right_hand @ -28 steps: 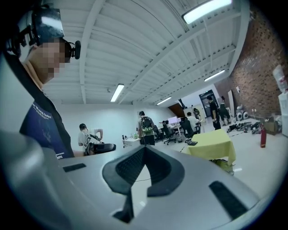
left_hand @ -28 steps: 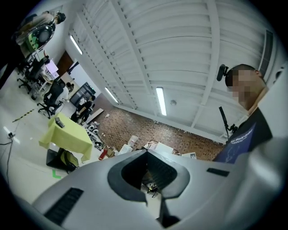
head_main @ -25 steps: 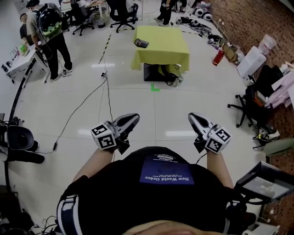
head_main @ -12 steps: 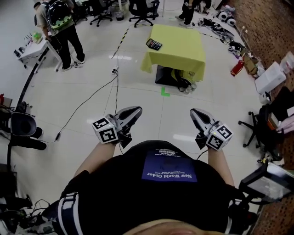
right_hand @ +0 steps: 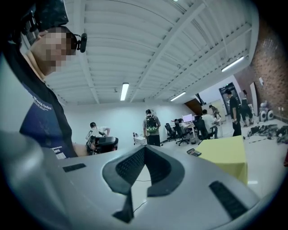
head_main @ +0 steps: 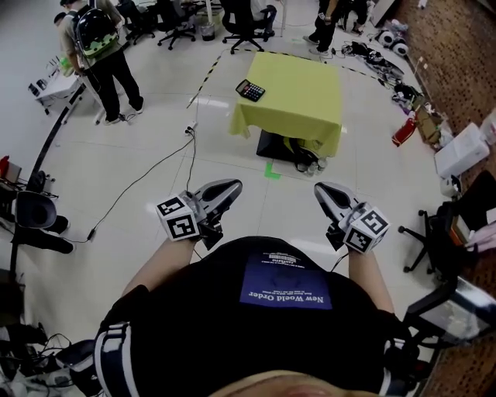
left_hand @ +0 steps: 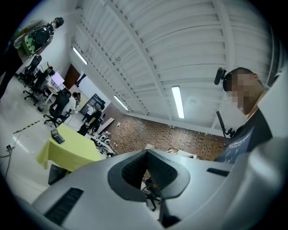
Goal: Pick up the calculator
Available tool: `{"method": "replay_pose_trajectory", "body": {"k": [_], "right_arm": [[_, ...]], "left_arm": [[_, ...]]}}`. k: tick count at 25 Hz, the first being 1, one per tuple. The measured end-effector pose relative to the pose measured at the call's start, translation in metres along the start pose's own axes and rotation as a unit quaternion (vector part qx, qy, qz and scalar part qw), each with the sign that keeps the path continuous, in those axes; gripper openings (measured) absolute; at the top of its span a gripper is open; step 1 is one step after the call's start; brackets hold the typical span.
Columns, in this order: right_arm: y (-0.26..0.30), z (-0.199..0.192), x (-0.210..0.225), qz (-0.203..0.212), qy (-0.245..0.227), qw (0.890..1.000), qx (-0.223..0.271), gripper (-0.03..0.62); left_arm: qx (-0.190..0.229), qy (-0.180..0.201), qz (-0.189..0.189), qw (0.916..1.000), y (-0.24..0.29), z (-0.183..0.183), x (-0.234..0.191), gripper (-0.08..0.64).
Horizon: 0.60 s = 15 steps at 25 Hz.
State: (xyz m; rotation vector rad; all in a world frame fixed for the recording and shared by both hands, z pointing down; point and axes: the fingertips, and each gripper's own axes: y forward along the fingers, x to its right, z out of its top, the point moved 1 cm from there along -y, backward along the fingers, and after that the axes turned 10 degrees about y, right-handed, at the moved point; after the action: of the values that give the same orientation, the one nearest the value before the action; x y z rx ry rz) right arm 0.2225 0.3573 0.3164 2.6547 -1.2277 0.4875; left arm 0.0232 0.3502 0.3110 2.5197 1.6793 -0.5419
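Note:
A dark calculator (head_main: pixel 250 90) lies near the far left corner of a table under a yellow cloth (head_main: pixel 298 105), some way ahead of me across the floor. It also shows small in the left gripper view as the calculator (left_hand: pixel 57 136) and in the right gripper view as the calculator (right_hand: pixel 194 152). My left gripper (head_main: pixel 227 189) and right gripper (head_main: pixel 323 191) are held out in front of my body, side by side, well short of the table. Both are shut with nothing between their jaws.
A black cable (head_main: pixel 147 174) runs over the white floor at left. A green tape mark (head_main: pixel 271 171) lies before the table, and a dark box (head_main: pixel 280 146) sits under it. People (head_main: pixel 97 46) and office chairs (head_main: pixel 246 23) stand at the back; another chair (head_main: pixel 442 240) is at right.
The yellow table and calculator look larger and nearer than before. Both grippers keep their place in front of my body and stay shut.

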Motion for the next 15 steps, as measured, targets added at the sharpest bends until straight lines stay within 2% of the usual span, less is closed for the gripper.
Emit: {"method": "replay_pose_trajectory", "body": {"k": [7, 12, 15], "right_arm": [[0.008, 0.01, 0.048, -0.032, 0.012, 0.999, 0.005, -0.012], [0.05, 0.022, 0.076, -0.06, -0.011, 0.998, -0.002, -0.014], [0.085, 0.039, 0.099, -0.082, -0.016, 0.996, 0.013, -0.012]], "left_arm": [[-0.006, -0.011, -0.028, 0.9995, 0.041, 0.003, -0.038, 0.006], [-0.011, -0.02, -0.061, 0.9979, 0.058, 0.01, -0.097, 0.006], [-0.02, -0.014, -0.083, 0.9962, 0.069, 0.022, -0.139, 0.006]]}}
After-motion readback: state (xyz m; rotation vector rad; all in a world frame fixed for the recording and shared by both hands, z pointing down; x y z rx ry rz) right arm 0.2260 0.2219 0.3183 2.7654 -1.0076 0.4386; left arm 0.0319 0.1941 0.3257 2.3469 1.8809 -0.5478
